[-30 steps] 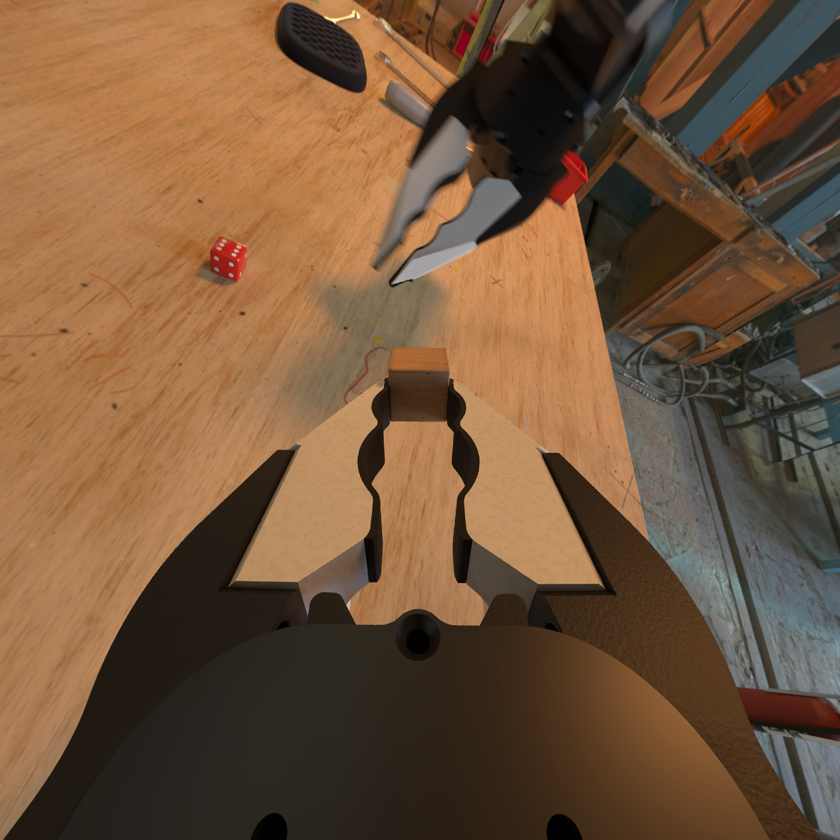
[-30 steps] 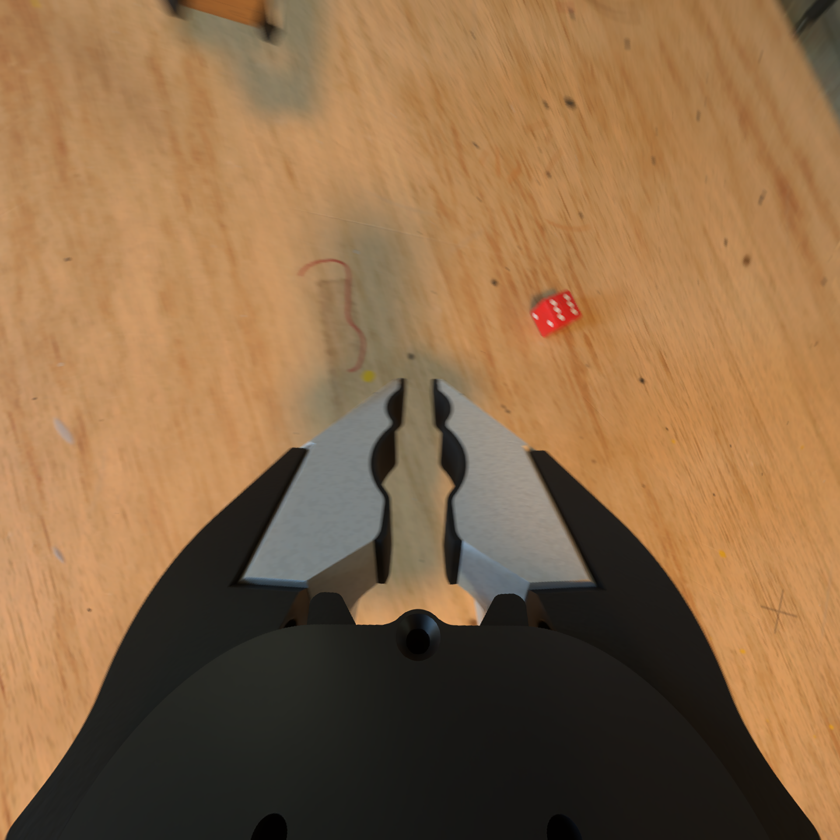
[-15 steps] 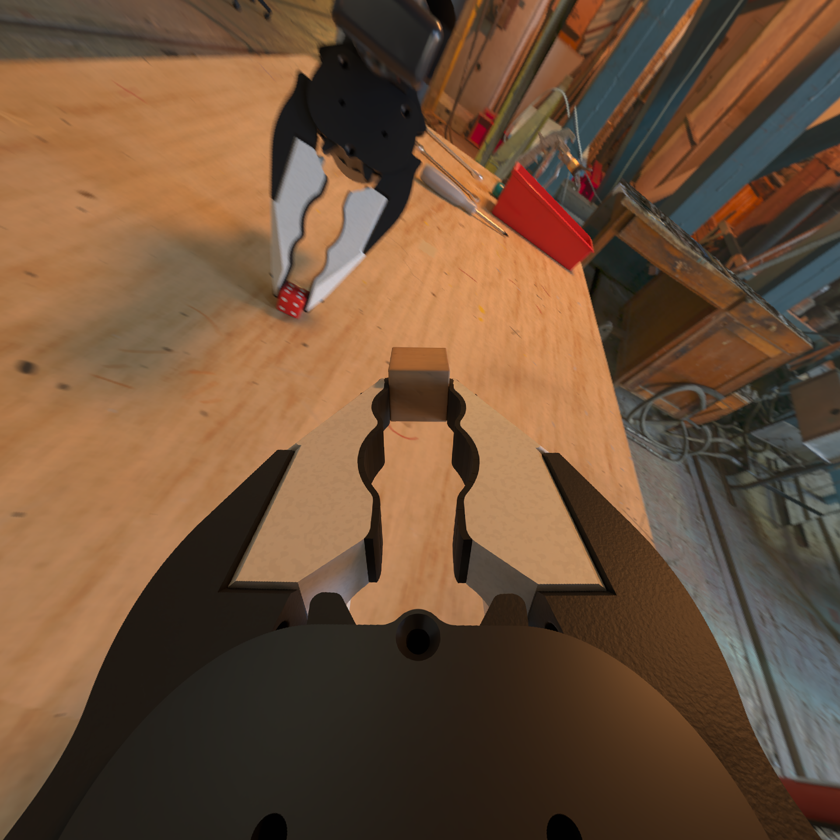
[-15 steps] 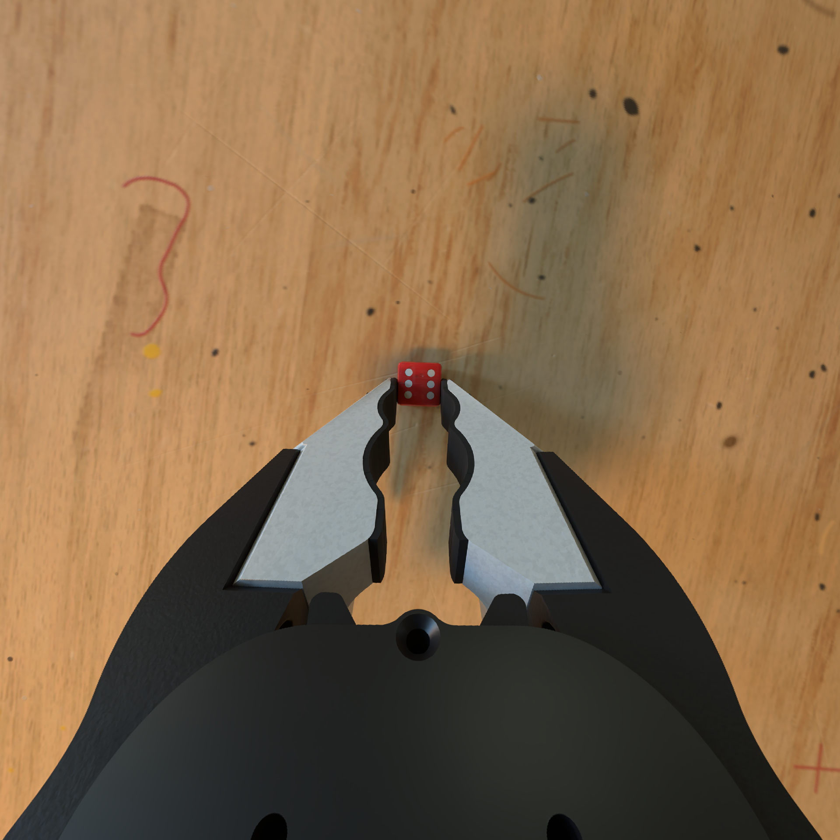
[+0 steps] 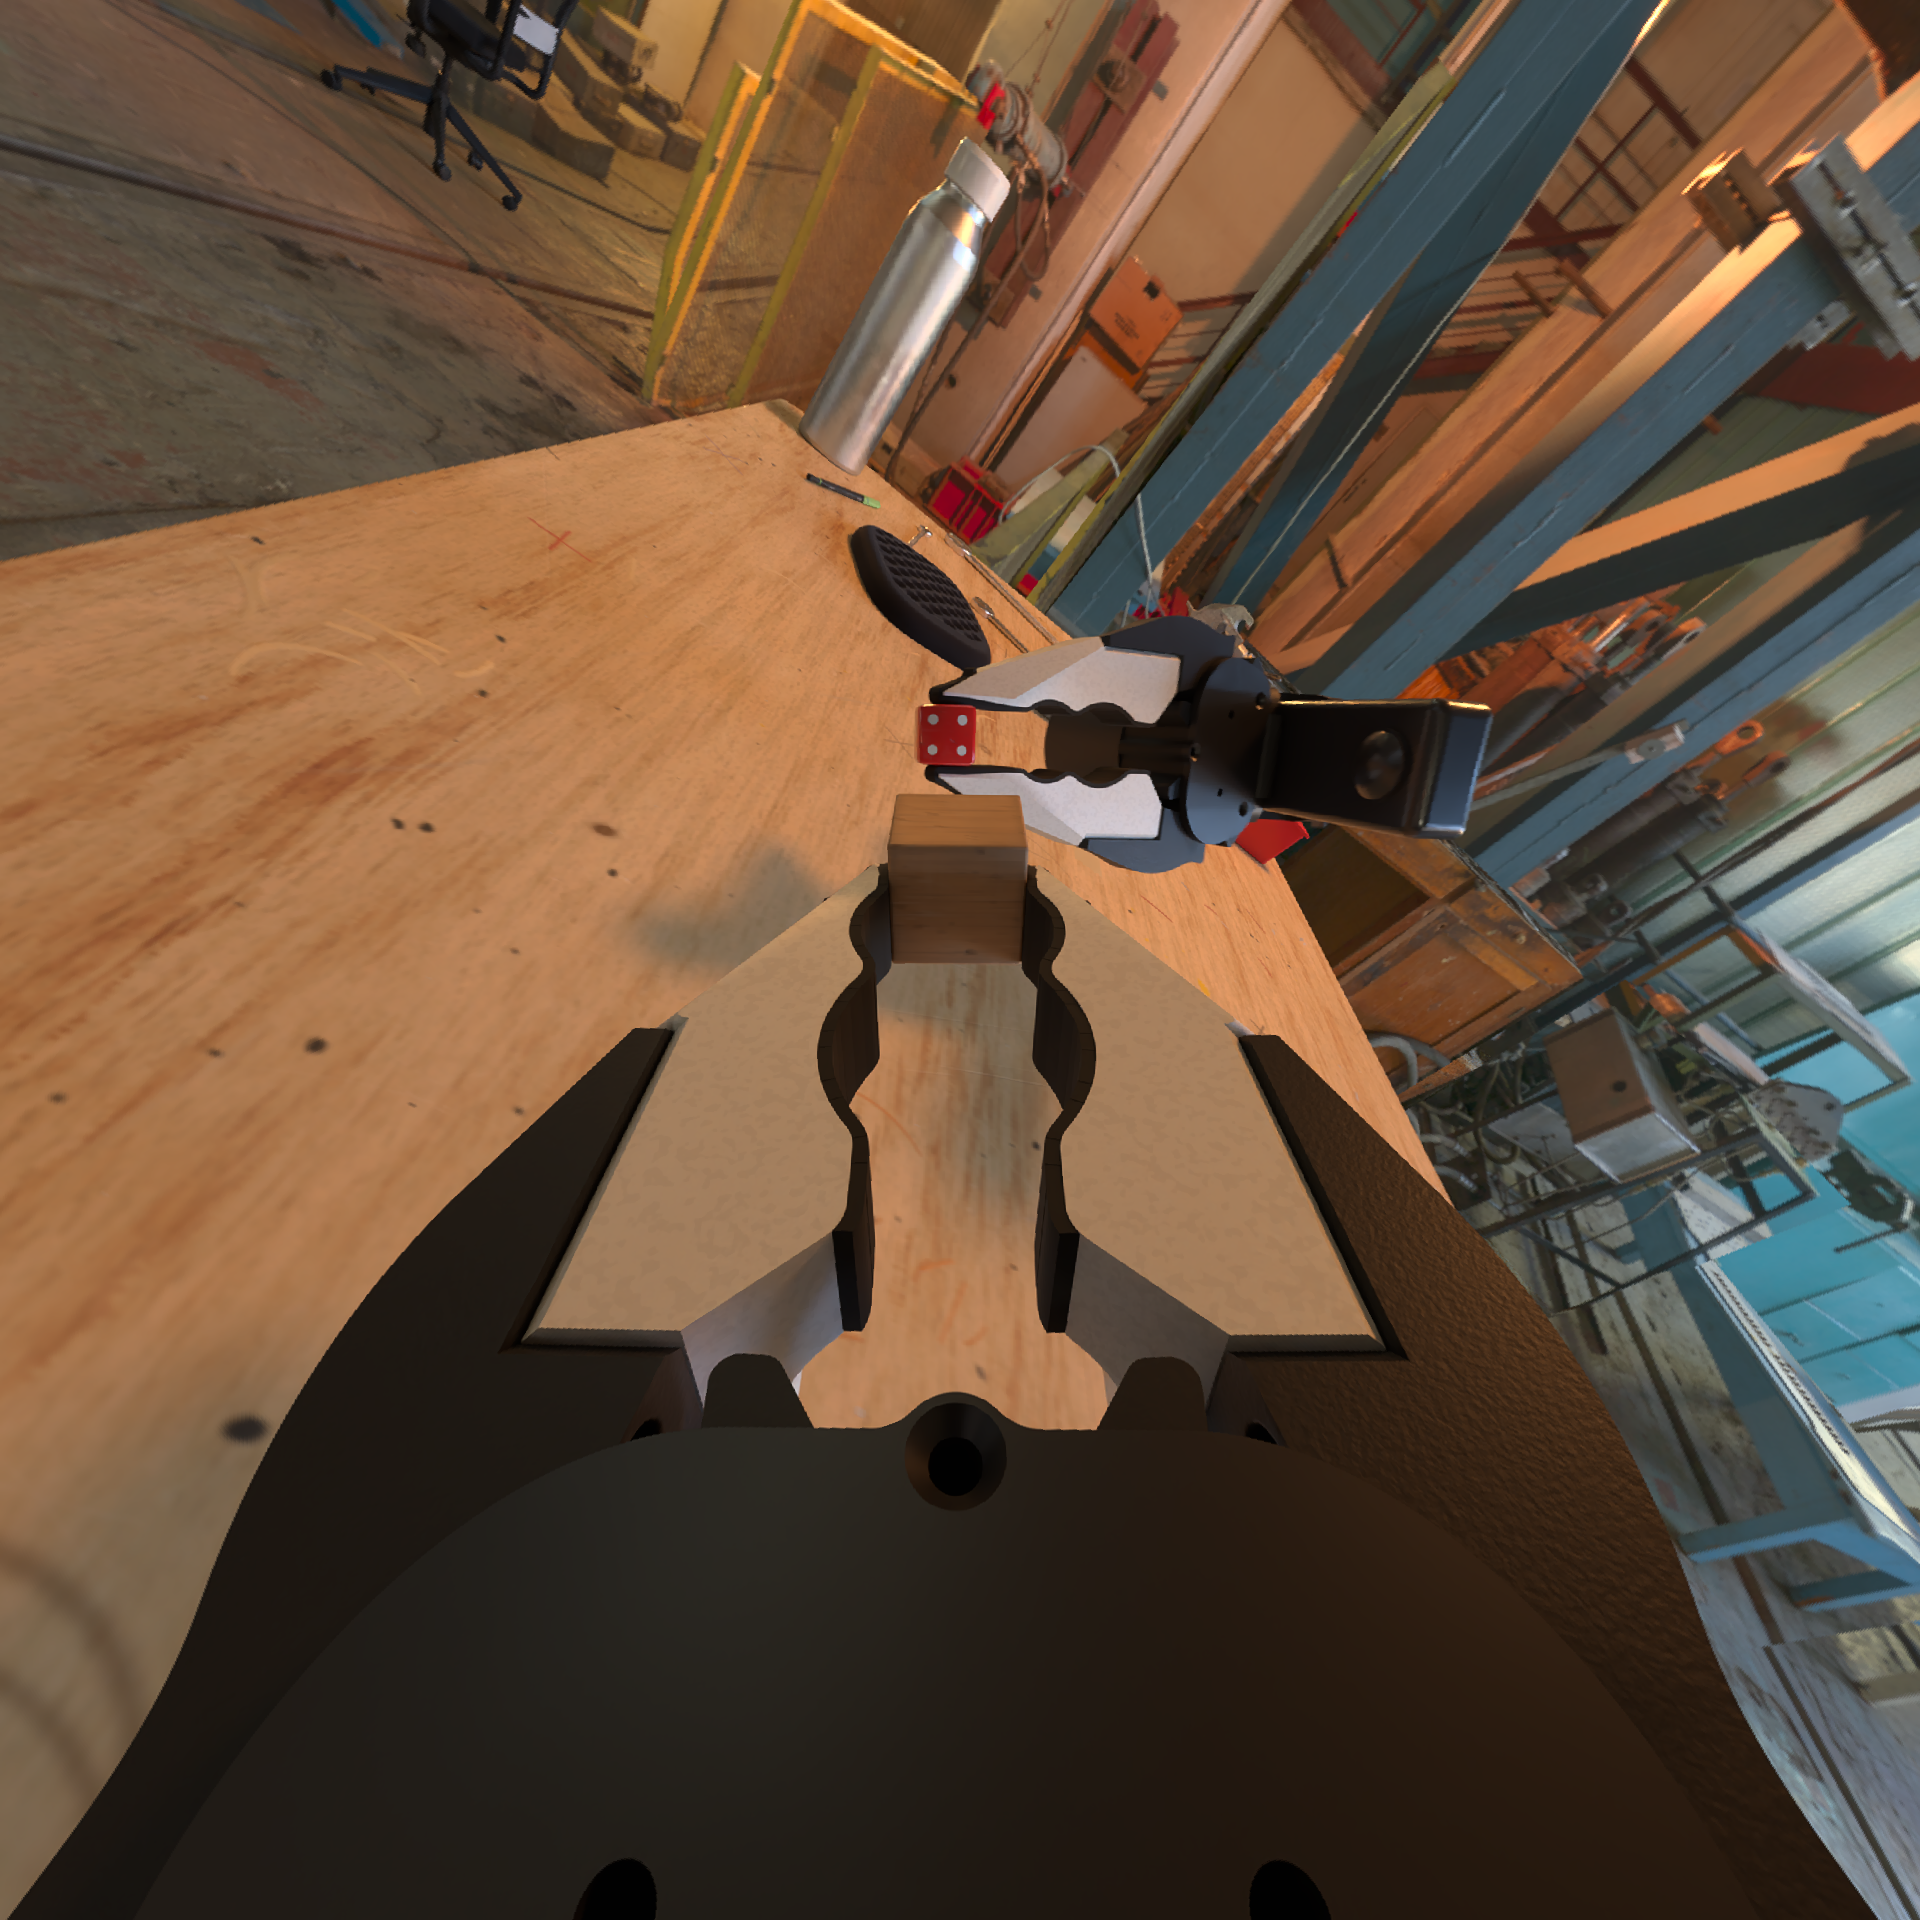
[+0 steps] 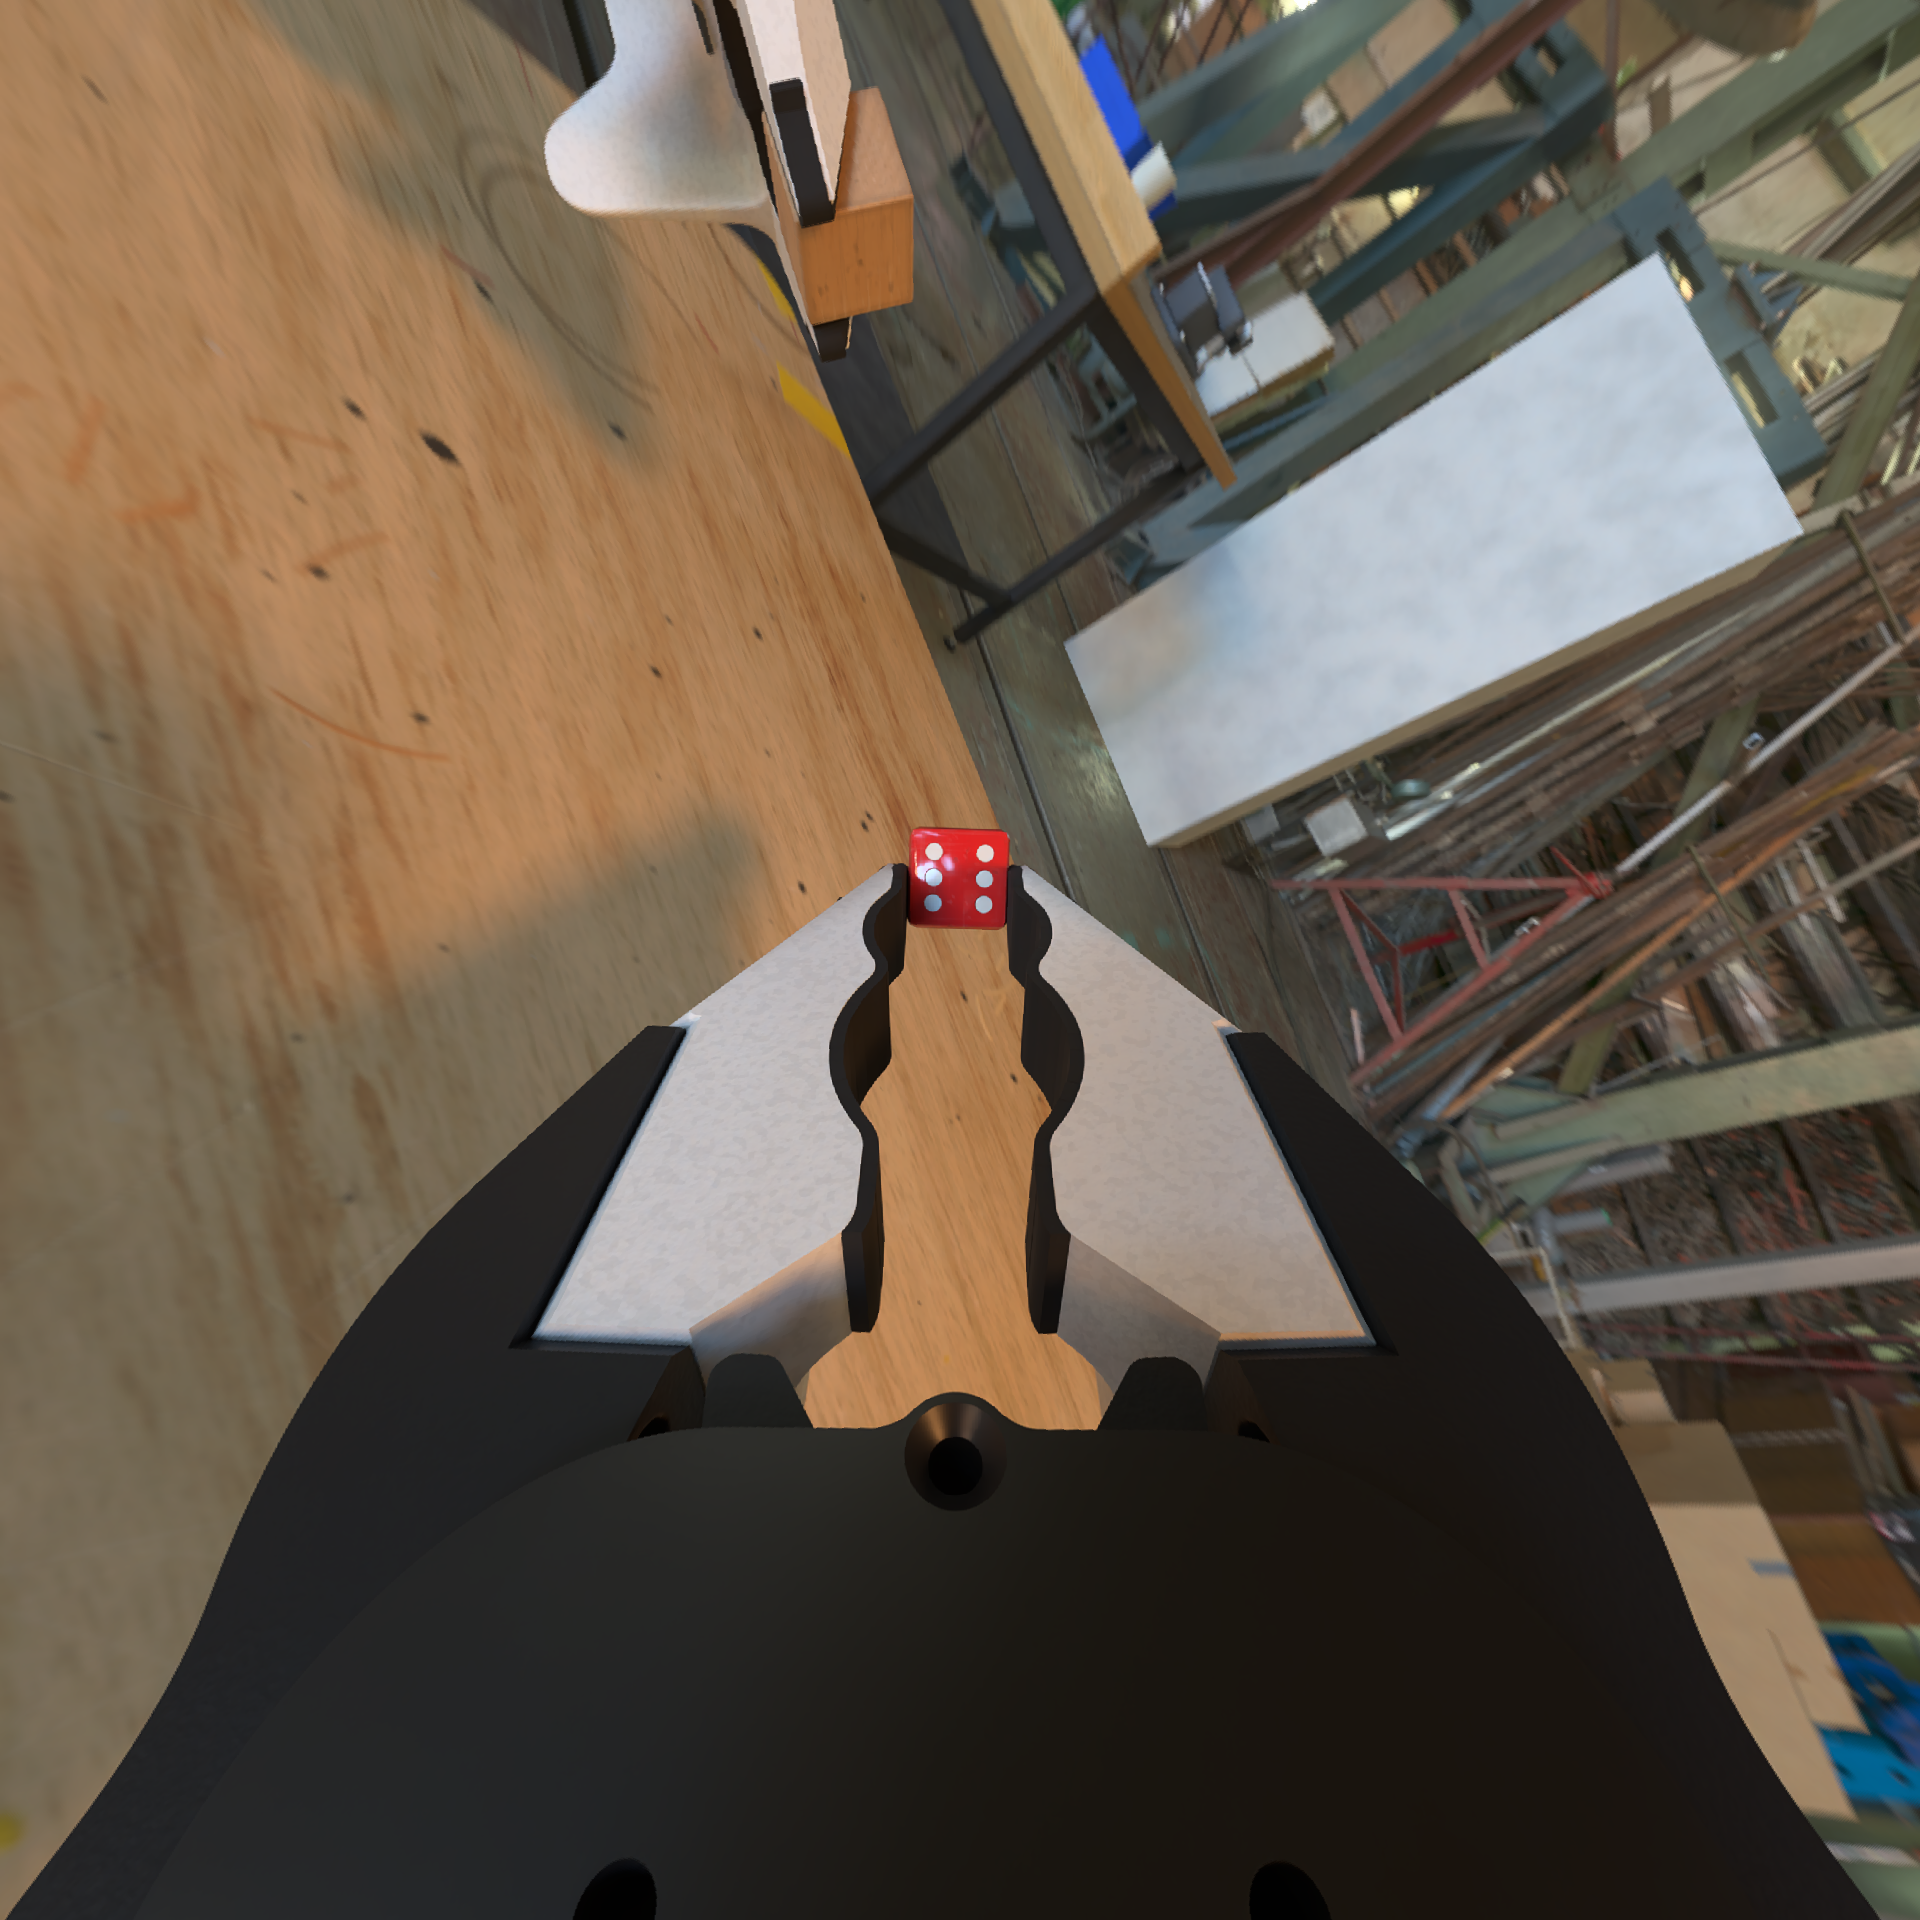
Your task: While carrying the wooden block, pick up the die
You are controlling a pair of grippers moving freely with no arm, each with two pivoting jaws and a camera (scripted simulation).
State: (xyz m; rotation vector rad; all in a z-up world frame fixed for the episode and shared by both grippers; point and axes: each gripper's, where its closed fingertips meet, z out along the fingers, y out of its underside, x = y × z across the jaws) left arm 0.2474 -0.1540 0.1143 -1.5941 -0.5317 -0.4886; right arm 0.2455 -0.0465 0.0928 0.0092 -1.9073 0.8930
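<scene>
Up off the desk [image 5: 436,790] comes our right gripper [image 6: 957,891], jaws clamped on the die [image 6: 957,876], apparently clear of the wood now. Our left gripper [image 5: 957,902] holds the block [image 5: 956,878] pinched between its jaws, just beside the die.

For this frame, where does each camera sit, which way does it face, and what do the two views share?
Left wrist view: rides the left gripper, looking forward along its fingers at the wooden block they clamp; beyond lie the tabletop, the right gripper holding the die, and a metal bottle.
Right wrist view: rides the right gripper, facing along its fingers at the die over the table's edge.
Shared: die, wooden block, left gripper, tabletop.
</scene>
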